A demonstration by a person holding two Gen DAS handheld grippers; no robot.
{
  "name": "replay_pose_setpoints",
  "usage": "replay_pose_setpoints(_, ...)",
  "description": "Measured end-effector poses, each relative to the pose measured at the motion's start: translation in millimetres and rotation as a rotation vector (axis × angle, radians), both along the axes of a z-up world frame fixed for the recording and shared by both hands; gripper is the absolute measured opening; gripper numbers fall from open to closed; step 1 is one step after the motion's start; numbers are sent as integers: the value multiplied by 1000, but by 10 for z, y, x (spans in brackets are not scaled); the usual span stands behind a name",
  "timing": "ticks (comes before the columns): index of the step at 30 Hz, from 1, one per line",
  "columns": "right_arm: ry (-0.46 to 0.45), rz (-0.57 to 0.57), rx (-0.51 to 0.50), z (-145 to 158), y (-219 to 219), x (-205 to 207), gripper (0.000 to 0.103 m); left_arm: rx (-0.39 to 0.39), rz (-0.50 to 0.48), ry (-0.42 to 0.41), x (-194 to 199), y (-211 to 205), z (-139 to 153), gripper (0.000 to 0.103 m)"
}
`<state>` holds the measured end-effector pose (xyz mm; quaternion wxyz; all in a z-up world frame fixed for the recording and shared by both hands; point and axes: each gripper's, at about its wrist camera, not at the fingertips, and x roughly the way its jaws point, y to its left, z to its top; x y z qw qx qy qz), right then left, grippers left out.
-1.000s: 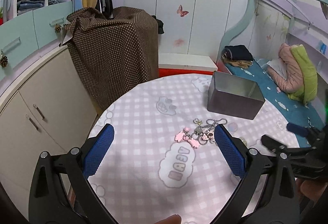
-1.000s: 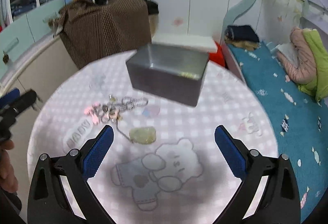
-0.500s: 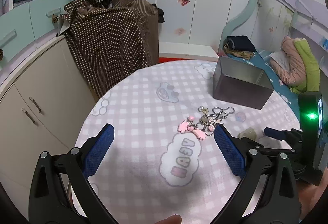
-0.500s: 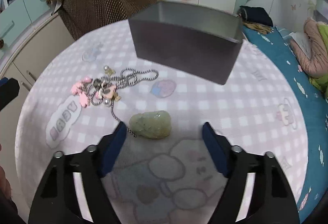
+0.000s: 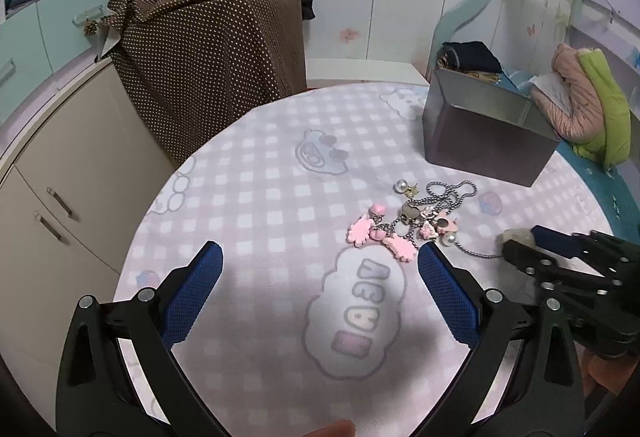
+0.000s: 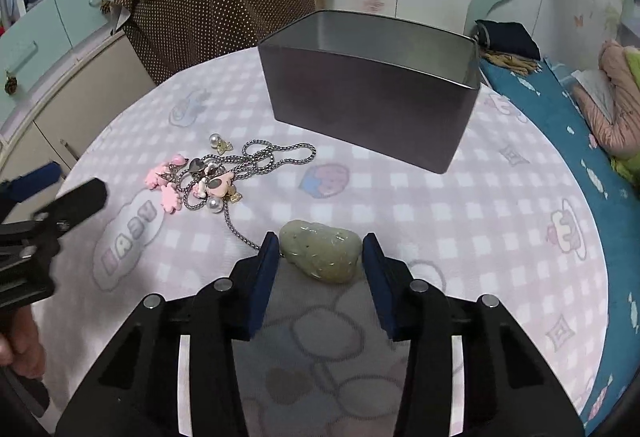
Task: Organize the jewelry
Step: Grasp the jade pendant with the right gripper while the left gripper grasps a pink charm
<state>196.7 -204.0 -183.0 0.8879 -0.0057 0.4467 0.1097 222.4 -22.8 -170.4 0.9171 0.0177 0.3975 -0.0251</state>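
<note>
So the right gripper (image 6: 320, 257) is down at the round table with the pink checked cloth (image 6: 500, 205), and its jaws have just been closing in around the pale green jade pendant (image 6: 320, 255). The blue pads look like they sit right at both sides of the stone, though I honestly can't tell if they're squeezing it or only brushing it. The pendant lies flat on the cloth, hooked to a silver chain (image 6: 256, 161) that runs back into a messy pile of pink charms (image 6: 168, 183), little pearls and a heart piece, left of the stone. Behind all that sits an open grey metal tin (image 6: 372, 97), well apart from the pile. The left gripper (image 5: 320, 265) hangs over the cloud print with its jaws spread wide and nothing between them; the charm pile is just past its right fingertip. A brown polka-dot cloth (image 5: 208, 53) covers something behind the table.
</note>
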Motion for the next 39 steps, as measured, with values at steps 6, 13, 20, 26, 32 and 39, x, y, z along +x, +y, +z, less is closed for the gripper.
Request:
replay_pose_setpoints(6,-11,-24,42,96,-138,-21,41,-7,-11,47,248,-14,-178,98)
replay_pose_setpoints(13,-13,-20,54,133,-167,-27,41,-7,-27,97,353,-76,-342,98)
replay_pose_setpoints(20,-12,-14,67,142,-152,-19,41,-34,-33,109,414,-110,-375,97)
replay_pose_setpoints(26,-19,-16,70,181,-188,-44,41,-71,-57,98,324,2,-358,70)
replay_pose_setpoints(32,-24,-17,76,209,-195,-54,41,-67,-22,107,365,109,-332,74)
replay_pose_setpoints(39,-23,-16,78,223,-205,-67,41,-62,-19,102,419,18,-369,78)
